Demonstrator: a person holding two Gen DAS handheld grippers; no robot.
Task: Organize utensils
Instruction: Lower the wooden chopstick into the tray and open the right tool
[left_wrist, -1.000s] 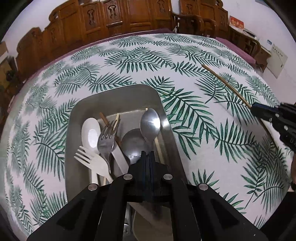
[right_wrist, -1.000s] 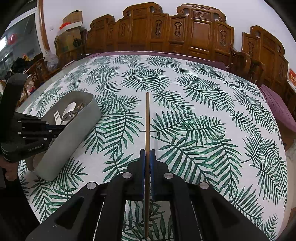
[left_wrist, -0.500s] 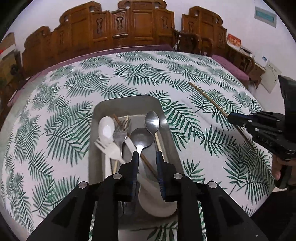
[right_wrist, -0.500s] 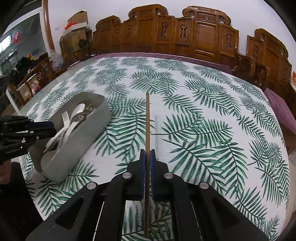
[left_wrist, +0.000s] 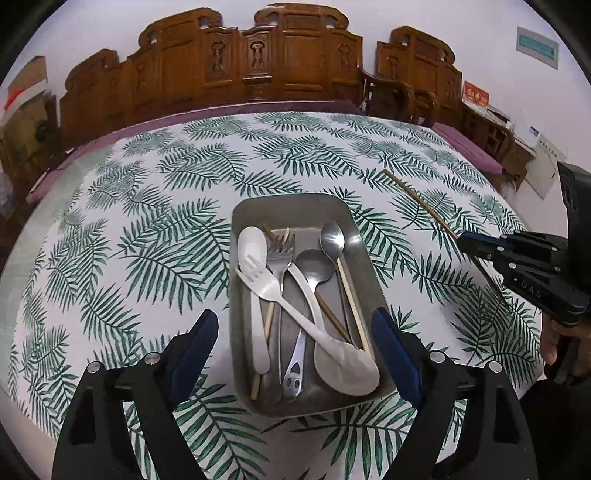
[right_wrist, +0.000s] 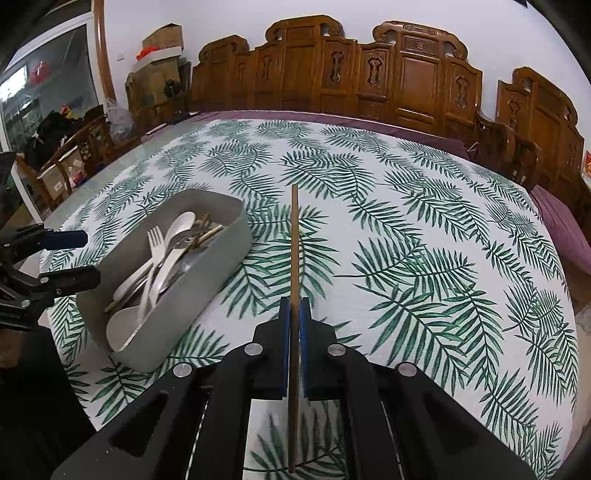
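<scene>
Grey and rounded at its corners, the tray (left_wrist: 291, 206) sat on the palm-leaf tablecloth (left_wrist: 147, 229) and served as the landmark for everything else. To the left of the tray the cloth showed no loose utensil in either view.

At the tray's near end hung the left gripper (left_wrist: 295, 343), its 2 blue-padded fingers (left_wrist: 192, 339) spread wide apart, 1 on each side of the tray and holding nothing.

Inside the tray lay the gathered pieces: a white spoon (left_wrist: 253, 251) along the left side, a white plastic fork (left_wrist: 262, 282) and a metal fork (left_wrist: 280, 258) beside it, a large pale ladle (left_wrist: 343, 362) crossing toward the near right corner, 2 metal spoons (left_wrist: 314, 264) toward the right, and several thin chopsticks (left_wrist: 349, 291) among them. How many chopsticks lay there could not be counted surely.

To the right of the tray and well apart from it, the right gripper (right_wrist: 294, 321) had its fingers clamped on 1 wooden chopstick (right_wrist: 294, 240), which pointed forward past the fingertips and away across the cloth.

Judging by this, the task looked nearly finished: almost all the utensils were in the tray, and the held chopstick seemed the only piece left out. It would need swinging leftward over the tray wall and aligning lengthwise before release, or a tip might catch the rim.
</scene>
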